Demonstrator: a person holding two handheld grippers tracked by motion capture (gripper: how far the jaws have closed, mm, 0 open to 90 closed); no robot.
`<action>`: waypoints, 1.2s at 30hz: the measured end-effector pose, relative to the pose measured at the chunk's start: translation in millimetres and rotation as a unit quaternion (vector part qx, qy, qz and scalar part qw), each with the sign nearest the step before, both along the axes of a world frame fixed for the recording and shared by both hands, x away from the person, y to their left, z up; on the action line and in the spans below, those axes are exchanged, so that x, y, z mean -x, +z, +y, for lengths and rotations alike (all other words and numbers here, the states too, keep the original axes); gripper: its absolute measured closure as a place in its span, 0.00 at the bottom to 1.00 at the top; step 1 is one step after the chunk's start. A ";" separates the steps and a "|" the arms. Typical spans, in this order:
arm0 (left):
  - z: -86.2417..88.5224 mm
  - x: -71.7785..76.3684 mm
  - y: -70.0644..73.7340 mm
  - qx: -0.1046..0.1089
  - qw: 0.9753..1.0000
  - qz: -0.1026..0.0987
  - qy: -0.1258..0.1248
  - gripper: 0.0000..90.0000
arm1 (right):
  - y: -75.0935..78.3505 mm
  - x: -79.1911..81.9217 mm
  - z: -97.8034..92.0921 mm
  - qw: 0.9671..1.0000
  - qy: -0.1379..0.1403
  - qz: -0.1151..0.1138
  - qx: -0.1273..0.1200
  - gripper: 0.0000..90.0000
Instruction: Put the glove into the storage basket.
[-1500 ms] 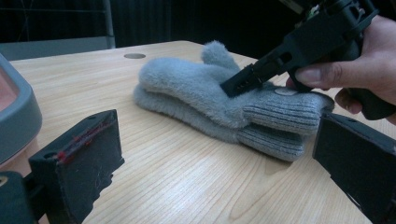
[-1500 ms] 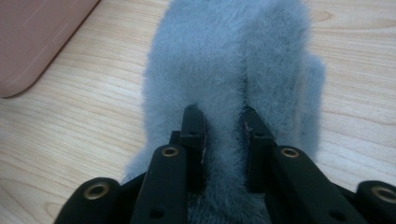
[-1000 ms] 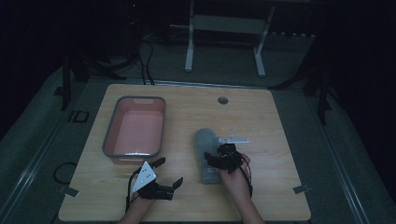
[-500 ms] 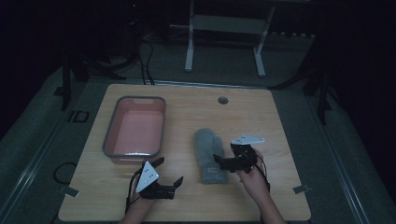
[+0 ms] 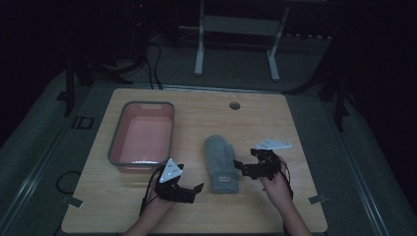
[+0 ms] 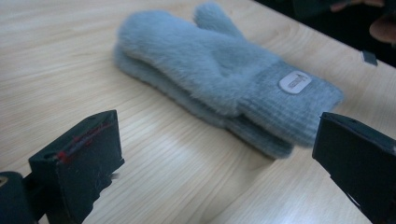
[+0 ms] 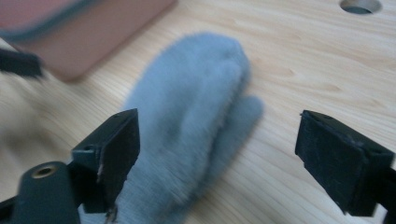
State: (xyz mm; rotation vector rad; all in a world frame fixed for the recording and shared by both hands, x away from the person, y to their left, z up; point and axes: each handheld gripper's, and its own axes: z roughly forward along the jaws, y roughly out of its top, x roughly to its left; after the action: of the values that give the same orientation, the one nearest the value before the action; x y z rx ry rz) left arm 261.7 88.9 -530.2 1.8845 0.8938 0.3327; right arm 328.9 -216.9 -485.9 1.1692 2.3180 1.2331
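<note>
Jaws of both the left gripper [image 5: 195,189] and right gripper [image 5: 242,167] stand released, flanking 2 stacked grey mittens [image 5: 220,161]; their white cuff label [image 6: 294,82] is unreadable. Pale wooden surface [image 5: 206,110], dark room.

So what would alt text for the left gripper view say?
A fluffy grey-blue mitten lies flat on a wooden table, a second one apparently beneath it, its ribbed cuff with a small white label at right. Two black tongs stand wide open in the foreground, short of it.

High view dim and underexposed; gripper views brighter, the right one motion-blurred
</note>
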 end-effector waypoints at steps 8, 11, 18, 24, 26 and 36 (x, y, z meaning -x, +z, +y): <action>-31.0 -23.5 24.5 -0.007 1.000 0.002 -0.003 0.06 | 4.5 -10.5 12.9 1.000 0.020 0.007 -0.007 0.12; -40.0 -36.8 26.6 -0.002 1.000 0.020 0.001 0.17 | -5.7 -17.1 18.4 0.999 0.022 0.023 0.003 0.14; -54.1 -65.6 9.9 -0.027 0.997 0.060 0.047 0.24 | -30.1 -32.5 14.3 0.997 -0.004 0.074 -0.010 0.41; -57.7 -83.5 -10.8 -0.046 0.992 0.101 0.052 0.26 | -51.6 -37.2 15.4 0.993 0.001 0.117 -0.006 0.38; -58.0 -87.2 -14.7 -0.049 0.992 0.110 0.047 0.26 | -54.9 -39.0 15.1 0.992 0.006 0.125 -0.009 0.35; -57.2 -98.5 -28.1 -0.032 0.987 0.152 0.030 0.26 | -65.7 -45.1 10.7 0.988 0.046 0.145 -0.022 0.62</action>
State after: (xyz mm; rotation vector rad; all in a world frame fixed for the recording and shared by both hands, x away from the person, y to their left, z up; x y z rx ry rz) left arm 360.2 31.6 -558.3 2.0043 1.1560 0.1115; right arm 374.1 -206.2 -551.7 1.3492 2.5918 1.2214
